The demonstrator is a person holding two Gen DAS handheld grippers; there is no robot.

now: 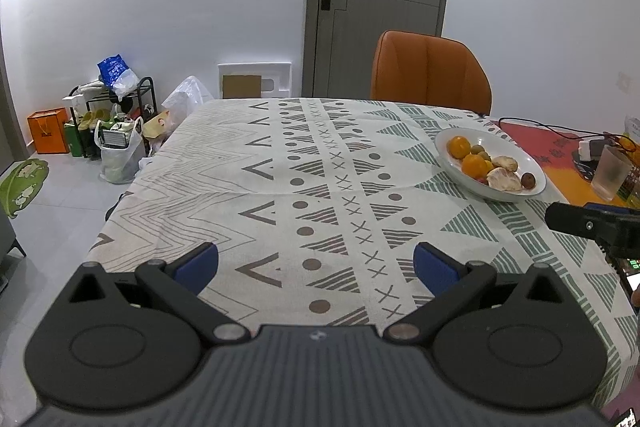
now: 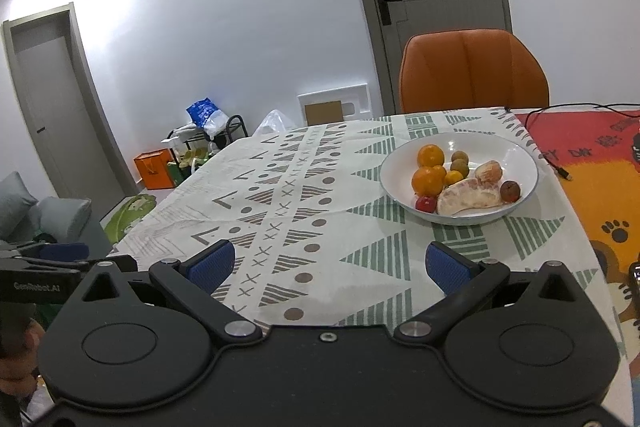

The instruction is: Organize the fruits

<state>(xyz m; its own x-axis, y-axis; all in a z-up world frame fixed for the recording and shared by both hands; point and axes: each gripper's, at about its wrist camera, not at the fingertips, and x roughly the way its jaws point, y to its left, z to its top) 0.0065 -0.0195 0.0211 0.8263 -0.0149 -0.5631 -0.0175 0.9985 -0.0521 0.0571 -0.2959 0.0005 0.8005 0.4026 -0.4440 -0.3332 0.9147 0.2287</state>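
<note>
All fruit sits in the shallow white ceramic bowl [image 2: 516, 155] on the patterned tablecloth [image 2: 280, 195]: oranges, peeled pomelo segment, small brown and red ones. It lies ahead-right of both tools, nearer the right gripper [image 2: 329, 269]. Left gripper [image 1: 316, 265] and right both gape wide, holding nothing.

The left claw [image 1: 316, 265] hangs over the near edge of the worktop [image 1: 224, 187], level and facing the far edge, its two blue-padded fingers [image 1: 198, 265] spread wide with nothing between them. The right claw [image 2: 330, 267] is held likewise above the near edge, toward the right side, fingers [image 2: 446, 273] splayed apart and empty. Each shows in the other's view: the right one's black body juts in at the right border of the left view, the left one's finger at the left border of the right view, side by side and apart. Part of a hand [image 2: 18, 359] grips the left handle below.
</note>
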